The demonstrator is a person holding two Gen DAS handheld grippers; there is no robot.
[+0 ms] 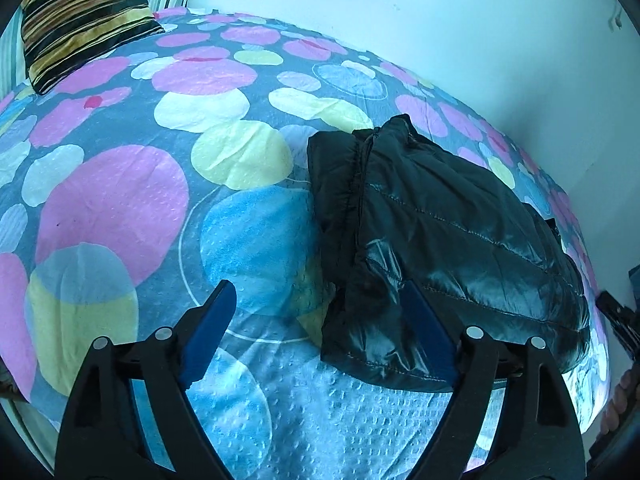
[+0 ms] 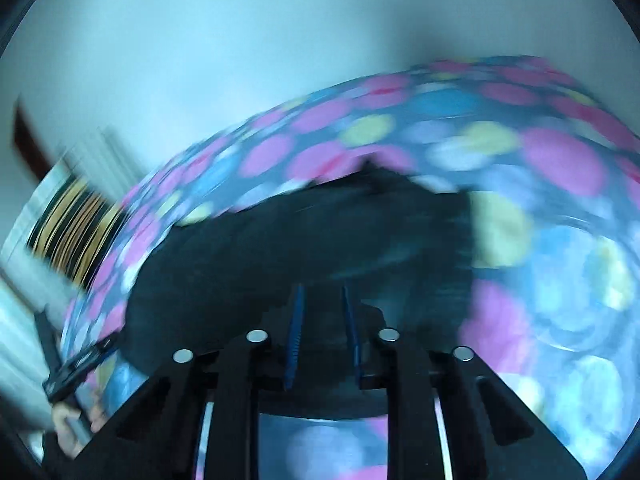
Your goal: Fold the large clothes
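A shiny black puffer jacket (image 1: 460, 232) lies folded into a compact bundle on the bed's dotted sheet (image 1: 120, 200). My left gripper (image 1: 318, 294) hovers at the bundle's near left corner, open wide. That corner lies between its fingers, close to the right finger (image 1: 424, 328), and the pads do not press on it. The right wrist view is smeared by motion. There my right gripper (image 2: 322, 294) is above the near edge of the jacket (image 2: 300, 240), its pads a narrow gap apart. The blur hides whether any cloth is pinched.
A striped gold-and-black cushion (image 1: 80, 20) rests at the bed's far left corner, against a pale wall (image 1: 440, 20). The other gripper and a hand (image 1: 620, 396) show at the right edge. The left handle and its hand (image 2: 72, 428) appear low left in the right wrist view.
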